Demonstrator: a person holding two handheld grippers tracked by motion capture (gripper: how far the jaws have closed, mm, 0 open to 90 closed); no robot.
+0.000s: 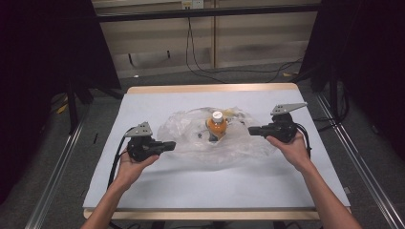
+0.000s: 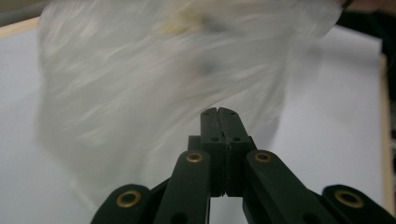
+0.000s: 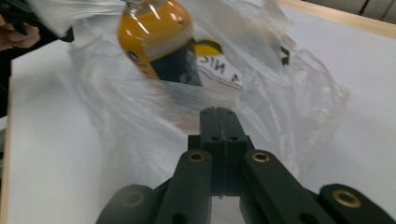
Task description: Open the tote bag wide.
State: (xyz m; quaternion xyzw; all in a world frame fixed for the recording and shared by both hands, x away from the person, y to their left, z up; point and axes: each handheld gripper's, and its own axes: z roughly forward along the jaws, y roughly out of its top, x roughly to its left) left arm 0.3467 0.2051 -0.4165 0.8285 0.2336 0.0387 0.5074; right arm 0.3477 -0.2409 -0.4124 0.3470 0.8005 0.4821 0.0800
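A clear plastic bag (image 1: 186, 138) lies crumpled in the middle of the table. Inside it stands an orange bottle (image 1: 217, 126) with a white cap. My left gripper (image 1: 172, 144) is at the bag's left edge and my right gripper (image 1: 250, 130) at its right edge. In the left gripper view the jaws are pressed together at the left gripper's tip (image 2: 218, 111), with the blurred bag film (image 2: 140, 84) meeting it. In the right gripper view the right gripper (image 3: 218, 110) is likewise shut at the film (image 3: 280, 107), and the bottle (image 3: 156, 35) stands beyond it.
A pale sheet (image 1: 191, 186) covers the wooden table (image 1: 210, 88). Metal rails (image 1: 57, 167) run along both sides on the floor, and cables (image 1: 229, 71) lie behind the table. The person's other hand (image 3: 14, 32) shows at the far side of the bag.
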